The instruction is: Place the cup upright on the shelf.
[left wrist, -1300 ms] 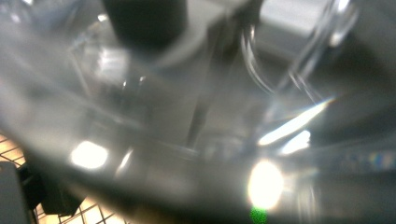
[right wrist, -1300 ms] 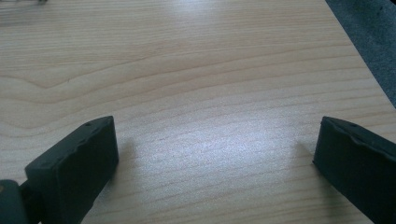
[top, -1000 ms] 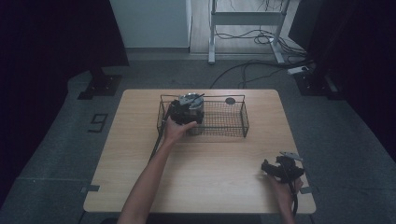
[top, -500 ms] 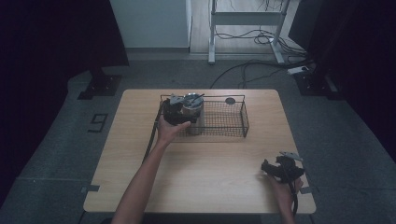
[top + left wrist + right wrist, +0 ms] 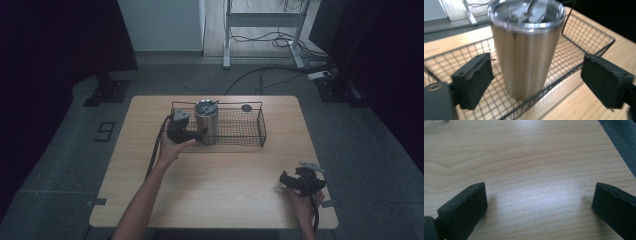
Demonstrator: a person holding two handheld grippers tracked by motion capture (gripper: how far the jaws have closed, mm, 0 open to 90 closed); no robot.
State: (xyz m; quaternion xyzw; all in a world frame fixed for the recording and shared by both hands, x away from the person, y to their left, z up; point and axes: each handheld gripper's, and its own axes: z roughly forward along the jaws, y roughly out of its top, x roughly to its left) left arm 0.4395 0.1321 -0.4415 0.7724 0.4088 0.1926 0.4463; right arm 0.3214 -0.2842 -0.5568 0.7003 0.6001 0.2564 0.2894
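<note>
A steel tumbler (image 5: 206, 125) with a clear lid (image 5: 526, 12) stands upright in the left part of a black wire basket (image 5: 261, 131). My left gripper (image 5: 192, 133) is held level at the basket's front left corner and points at the tumbler. In the left gripper view my left gripper (image 5: 539, 65) has the tumbler (image 5: 524, 60) a little ahead, between the lines of its jaws. The jaws have just been closing, but the pads stand apart from the tumbler and do not touch it. My right gripper (image 5: 286, 180) rests near the table's front right corner. Seen from its own camera, my right gripper (image 5: 540, 195) is open over bare wood.
The wooden table (image 5: 225, 190) has bare wood in front of the basket. A small dark round thing (image 5: 246, 108) lies by the basket's far rim. Beyond the table are a metal desk frame (image 5: 227, 55) and cables (image 5: 260, 75) on the floor.
My left gripper has drawn back from the tumbler's top to the left and toward the person. The tumbler stays upright in the basket. The right gripper has not moved.
</note>
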